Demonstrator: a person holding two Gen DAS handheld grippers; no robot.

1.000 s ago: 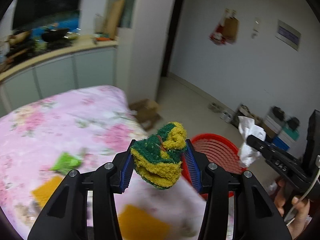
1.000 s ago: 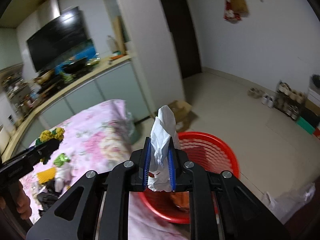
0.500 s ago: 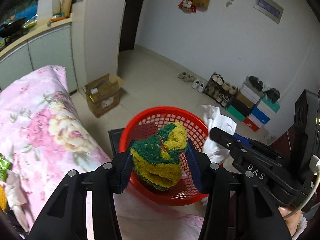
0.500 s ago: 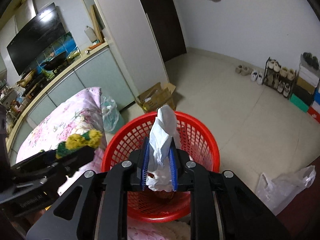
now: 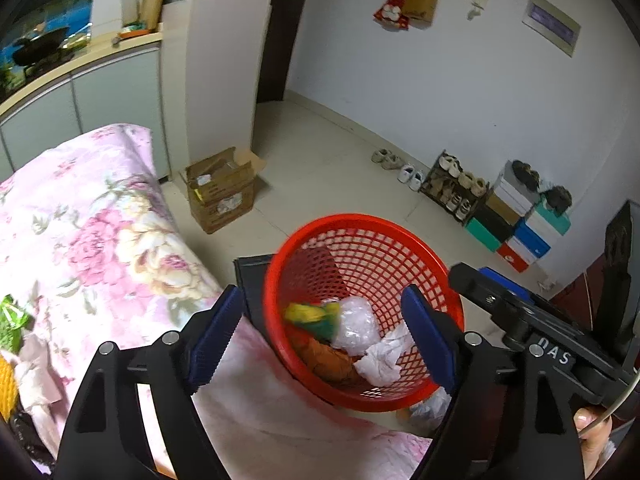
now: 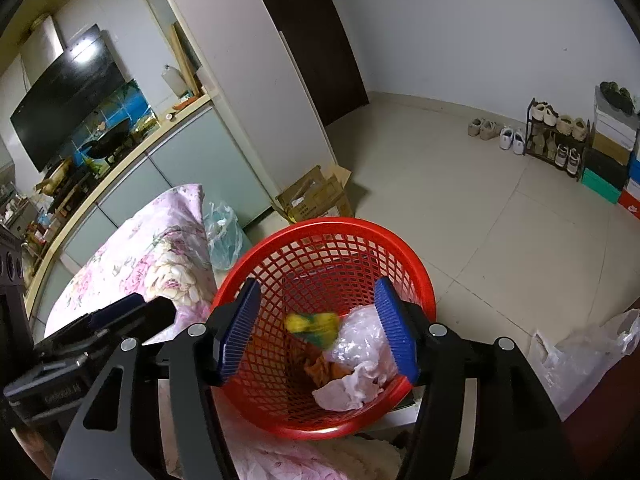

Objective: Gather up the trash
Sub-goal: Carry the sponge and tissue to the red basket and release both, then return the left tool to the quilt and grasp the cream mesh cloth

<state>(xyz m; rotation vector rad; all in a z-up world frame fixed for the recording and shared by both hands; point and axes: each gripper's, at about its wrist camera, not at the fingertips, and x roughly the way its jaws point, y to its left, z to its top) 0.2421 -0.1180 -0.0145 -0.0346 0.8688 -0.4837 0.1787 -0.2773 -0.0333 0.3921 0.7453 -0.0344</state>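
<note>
Both tongs hang above the red mesh basket (image 5: 362, 236) with nothing between their blue pads. Left gripper (image 5: 322, 336) has just been spreading its jaws and now stands wide apart; right gripper (image 6: 318, 328) has just been opening too, its jaws parted to either side of the basket's mouth as seen from its own camera.

Inside the basket lies the trash — a green-and-yellow scrubbing cloth (image 5: 310, 314), blurred in both views, sits against the near wall, touching a crumpled clear plastic bag (image 5: 358, 326). A white tissue (image 5: 384, 358) lies at the bottom beside the bag, and an orange-brown wad (image 5: 326, 360) rests under the cloth and bag.

From the left wrist view, the right gripper's black body reaches in from the right, a fingertip of the person's hand (image 5: 592, 432) showing beneath it. The basket stands on the tiled floor just beside a bed with a pink floral cover (image 5: 100, 240). On that cover, at the far left edge, a green wrapper (image 5: 10, 322) and a yellow piece (image 5: 6, 380) remain. A cardboard box (image 5: 220, 190) sits on the floor beyond the bed.
</note>
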